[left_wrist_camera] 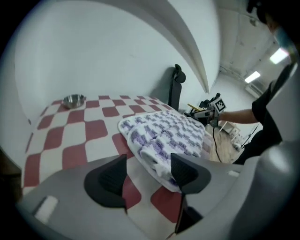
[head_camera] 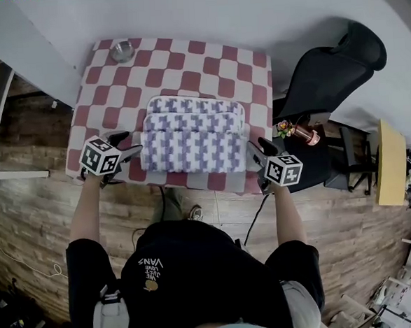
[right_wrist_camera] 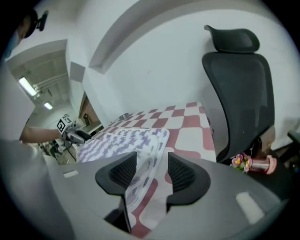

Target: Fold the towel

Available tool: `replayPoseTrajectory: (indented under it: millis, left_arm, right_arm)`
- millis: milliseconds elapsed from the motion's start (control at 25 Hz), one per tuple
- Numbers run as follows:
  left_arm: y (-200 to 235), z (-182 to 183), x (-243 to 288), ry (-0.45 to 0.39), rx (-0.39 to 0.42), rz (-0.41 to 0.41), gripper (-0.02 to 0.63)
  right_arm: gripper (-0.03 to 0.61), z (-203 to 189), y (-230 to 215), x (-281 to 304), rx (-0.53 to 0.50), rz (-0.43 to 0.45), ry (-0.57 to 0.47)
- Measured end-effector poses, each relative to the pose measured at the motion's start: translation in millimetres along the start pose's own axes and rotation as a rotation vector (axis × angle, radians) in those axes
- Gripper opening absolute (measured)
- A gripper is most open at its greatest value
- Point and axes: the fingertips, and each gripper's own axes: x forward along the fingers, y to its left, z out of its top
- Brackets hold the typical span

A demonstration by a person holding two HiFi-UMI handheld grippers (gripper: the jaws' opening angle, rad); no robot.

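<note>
The checkered table (head_camera: pixel 184 56) carries the folded purple-and-white towel (head_camera: pixel 193 136) near its front edge. My left gripper (head_camera: pixel 131 152) stands spread at the towel's corner. My right gripper (head_camera: pixel 258 151) is spread too, with the hem loose between its jaws, perhaps brushing one pad. A steel bowl (head_camera: pixel 122 50) sits far back.

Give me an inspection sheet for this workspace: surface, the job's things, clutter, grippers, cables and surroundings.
Surface: a table under a red-and-white checked cloth.
Job's things: towel, purple and white, lying folded near the front edge.
Clutter: metal bowl at the far left corner.
Grippers: left gripper open, at the towel's left end; right gripper open, the towel's edge between its fingers, not pinched.
Cables: black cable on the floor by the table's front.
Surroundings: black office chair right of the table; wooden floor.
</note>
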Motion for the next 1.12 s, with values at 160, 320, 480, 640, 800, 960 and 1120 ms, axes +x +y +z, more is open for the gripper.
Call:
replayPoseTrajectory:
  millis: [160,320,480,640,800,960,1120]
  left_arm:
    - [-19,1,-24,-0.082,0.220,0.102,0.281]
    - [-55,-14,-27,-0.066,0.479,0.169,0.281]
    - [-80,-31,-14,-0.008,0.671,0.189,0.281]
    - [-94,-43,1,0.064,0.804,0.165,0.281]
    - [-89,-53,11,0.153,0.896,0.153,0.281]
    - [-82,-59,18,0.241,1.001,0.148,0.279]
    - [-75,-63,25,0.291,1.014,0.127,0.279]
  right_arm:
    - [0.200,0,35,-21,-0.279,0.023,-0.011]
    - [0.200,-21,77,-34,-0.589,0.033,0.022]
    - [0.200,-52,96,-34,-0.818,0.046,0.079]
    - [0.201,-75,100,-33,-1.012,0.043,0.153]
    - [0.207,-86,94,-27,-1.175,0.026,0.220]
    - [0.207,-92,84,-18,-1.302,0.021,0.300]
    - [0.207,-99,77,-5,-1.362,0.031,0.388]
